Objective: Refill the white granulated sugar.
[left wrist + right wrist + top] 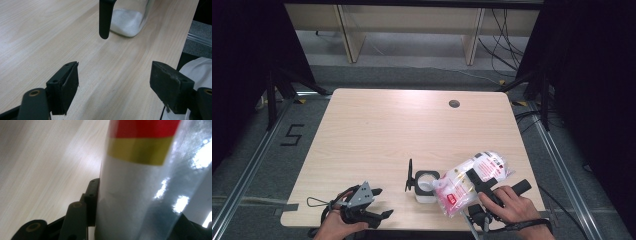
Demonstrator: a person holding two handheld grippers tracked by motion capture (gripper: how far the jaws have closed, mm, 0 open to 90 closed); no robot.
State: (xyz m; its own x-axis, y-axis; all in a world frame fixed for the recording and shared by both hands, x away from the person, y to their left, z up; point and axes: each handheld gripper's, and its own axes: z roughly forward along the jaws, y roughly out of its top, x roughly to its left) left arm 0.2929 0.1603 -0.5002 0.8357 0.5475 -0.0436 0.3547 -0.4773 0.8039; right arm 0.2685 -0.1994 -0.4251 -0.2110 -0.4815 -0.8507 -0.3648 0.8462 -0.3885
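Gripping a glossy plastic bag [472, 182] beside the glass jar [427, 186], the right tool [479, 186] pinches it; up close, white grains [125, 22] show; the left tool [115, 86] gapes wide.

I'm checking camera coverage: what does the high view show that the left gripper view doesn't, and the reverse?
High view alone: the plastic bag tipped over the jar's open mouth, held in the right tongs, and the table's far edge with its cable hole.
Left gripper view alone: the white grains in the jar's bottom, and the left tongs' open jaws close up.
Both: jar, its black handle, wooden tabletop.
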